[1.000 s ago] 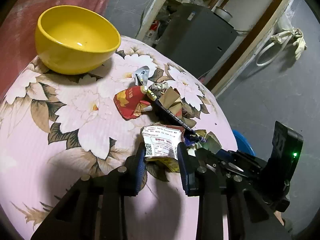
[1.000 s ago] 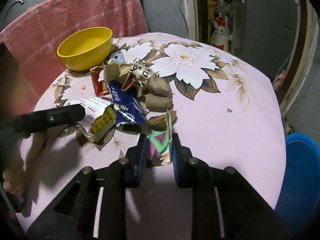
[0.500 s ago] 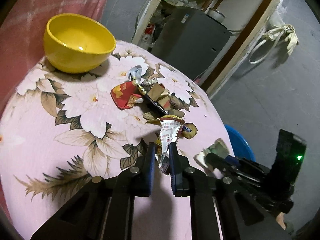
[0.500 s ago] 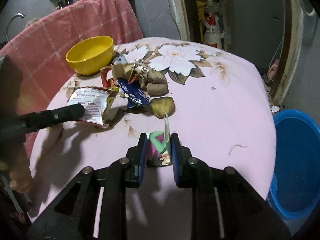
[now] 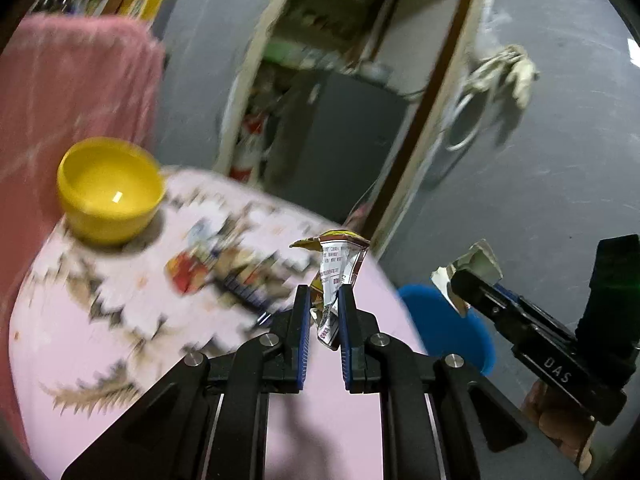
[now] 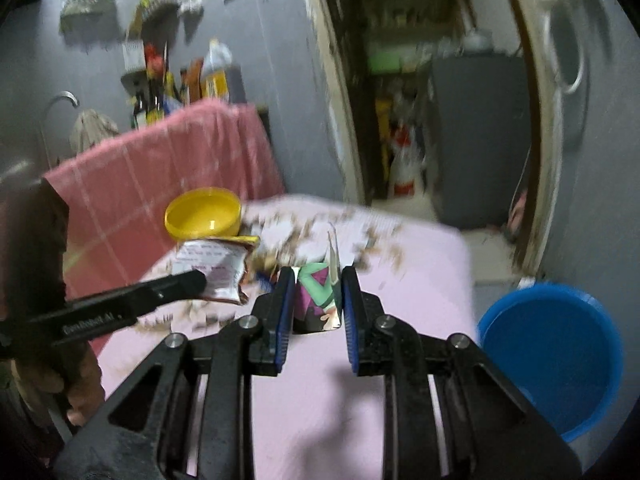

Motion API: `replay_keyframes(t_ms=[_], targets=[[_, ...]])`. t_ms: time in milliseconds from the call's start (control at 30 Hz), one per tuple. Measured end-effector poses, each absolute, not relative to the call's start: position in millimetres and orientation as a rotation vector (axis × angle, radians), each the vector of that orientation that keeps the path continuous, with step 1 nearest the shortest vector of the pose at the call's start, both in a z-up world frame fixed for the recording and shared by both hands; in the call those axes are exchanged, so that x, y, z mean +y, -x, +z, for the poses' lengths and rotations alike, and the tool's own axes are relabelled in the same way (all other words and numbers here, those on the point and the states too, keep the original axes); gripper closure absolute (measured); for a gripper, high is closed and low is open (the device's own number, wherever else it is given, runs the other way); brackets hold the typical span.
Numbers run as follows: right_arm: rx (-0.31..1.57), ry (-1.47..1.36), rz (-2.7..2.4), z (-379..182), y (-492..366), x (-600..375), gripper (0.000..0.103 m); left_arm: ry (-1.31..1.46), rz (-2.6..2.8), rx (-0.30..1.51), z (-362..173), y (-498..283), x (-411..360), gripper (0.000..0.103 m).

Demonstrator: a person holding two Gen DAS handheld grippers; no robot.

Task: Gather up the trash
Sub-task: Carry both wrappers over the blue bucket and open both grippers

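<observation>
The fingers (image 5: 301, 322) of the left gripper (image 5: 323, 320) have just been closing and now pinch a crumpled white printed wrapper (image 5: 338, 276), which stands up between the blue pads, clear of the table (image 5: 120, 360). The right gripper (image 6: 316, 304) is clamped on a small green and purple packet (image 6: 318, 300), with a thin pale strip sticking up from it. Both pieces hang above the near edge of the table, the packet on the side toward the blue bucket (image 6: 552, 360), which stands on the floor just beside the table.

As a judgement, the task is partly done: two pieces are lifted and look ready to go to the bucket, but neither is in it yet. More trash is left on the table, a heap of wrappers (image 5: 224, 276) between the held wrapper and the yellow bowl (image 5: 110, 190), which sits at the far side of the table in front of a pink cloth (image 6: 168, 168).

Both views are smeared by motion, so the pieces in the heap cannot be told apart or counted. The inside of the bucket is only partly in view and shows nothing I can make out. The lower ends of both held pieces are hidden behind the pads. A hand (image 6: 80, 384) shows at the left edge of the right wrist view, mostly cut off.
</observation>
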State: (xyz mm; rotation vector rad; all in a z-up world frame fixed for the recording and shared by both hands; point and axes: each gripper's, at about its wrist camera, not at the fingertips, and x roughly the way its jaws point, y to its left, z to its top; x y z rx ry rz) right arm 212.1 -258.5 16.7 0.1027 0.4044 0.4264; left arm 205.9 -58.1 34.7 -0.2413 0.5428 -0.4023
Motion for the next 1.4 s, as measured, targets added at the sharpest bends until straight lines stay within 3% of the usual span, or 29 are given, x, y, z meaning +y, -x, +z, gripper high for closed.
replay_keyframes(t_ms=[300,633,1400], targets=[[0.189,-0.096,0.27,70,-187,-314,0.077,0.184,-0.517,0.322,77,-206,-127,0.092],[0.115,-0.068,0.107,76,-178,-378,0.077,0.135,-0.617,0.251,86,-217,-198,0.092],[0.453,-0.237,-0.036,-27,-227,-469,0.075,0.043,-0.666,0.691,-6,-293,-304,0.091]])
